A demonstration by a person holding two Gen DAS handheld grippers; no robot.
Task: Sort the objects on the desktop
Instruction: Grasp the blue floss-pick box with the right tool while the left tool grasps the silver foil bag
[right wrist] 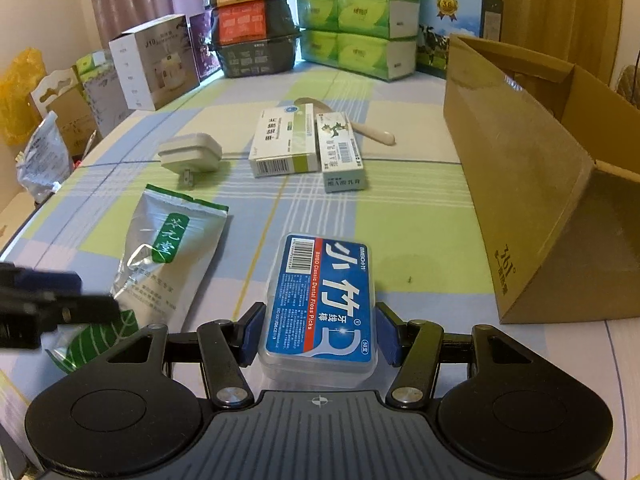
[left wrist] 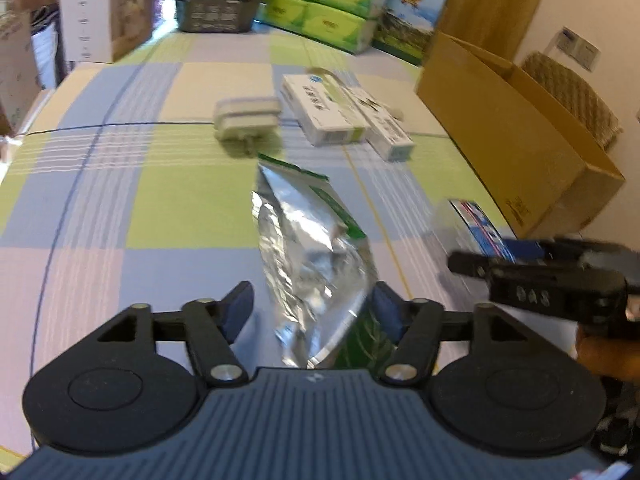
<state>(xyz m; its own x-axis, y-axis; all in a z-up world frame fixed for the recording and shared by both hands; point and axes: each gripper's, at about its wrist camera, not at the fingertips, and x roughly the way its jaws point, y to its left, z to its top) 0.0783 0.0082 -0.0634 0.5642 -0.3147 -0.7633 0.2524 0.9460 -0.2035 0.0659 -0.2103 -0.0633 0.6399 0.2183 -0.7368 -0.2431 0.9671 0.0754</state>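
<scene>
Floss box [right wrist: 320, 304] sits between the right gripper's [right wrist: 318, 330] spread fingers on the checked table [right wrist: 420, 220].
Left gripper [left wrist: 310, 310], released, straddles a foil pouch [left wrist: 312, 248], maybe touching one pad.

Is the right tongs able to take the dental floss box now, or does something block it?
Probably yes. The right tongs stands open with the floss box already between its pads; nothing lies between them, and the foil pouch is off to the side.
</scene>
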